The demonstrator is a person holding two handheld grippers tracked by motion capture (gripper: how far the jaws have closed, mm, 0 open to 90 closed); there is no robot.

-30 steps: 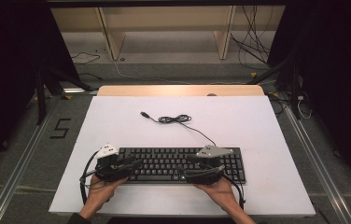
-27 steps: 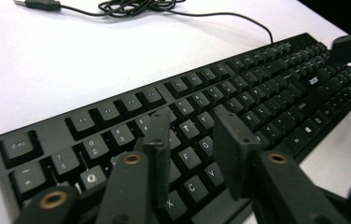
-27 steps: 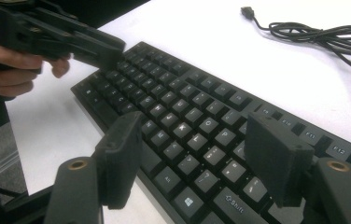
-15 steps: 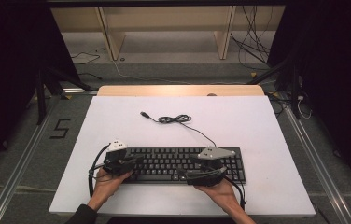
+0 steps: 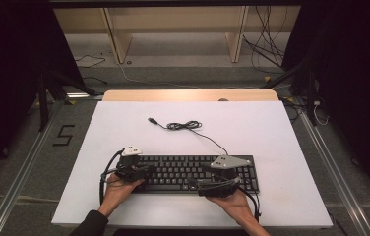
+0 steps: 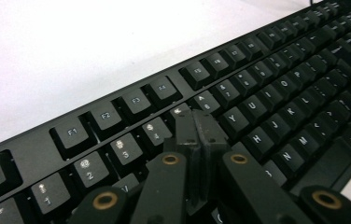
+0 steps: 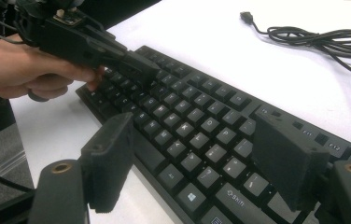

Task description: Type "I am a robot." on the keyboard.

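A: Where's your keyboard (image 5: 193,173)?

B: On the white bench (image 5: 271,128), near its front edge; black, full-size, its cable (image 5: 185,126) coiled just behind it.

A: And your left hand-held gripper (image 6: 197,128)?

B: Jaws have just closed together with nothing between, tips over the number row.

A: Your right hand-held gripper (image 7: 192,158)?

B: Jaws have just been opening; now wide apart above the keyboard's bottom rows, holding nothing.
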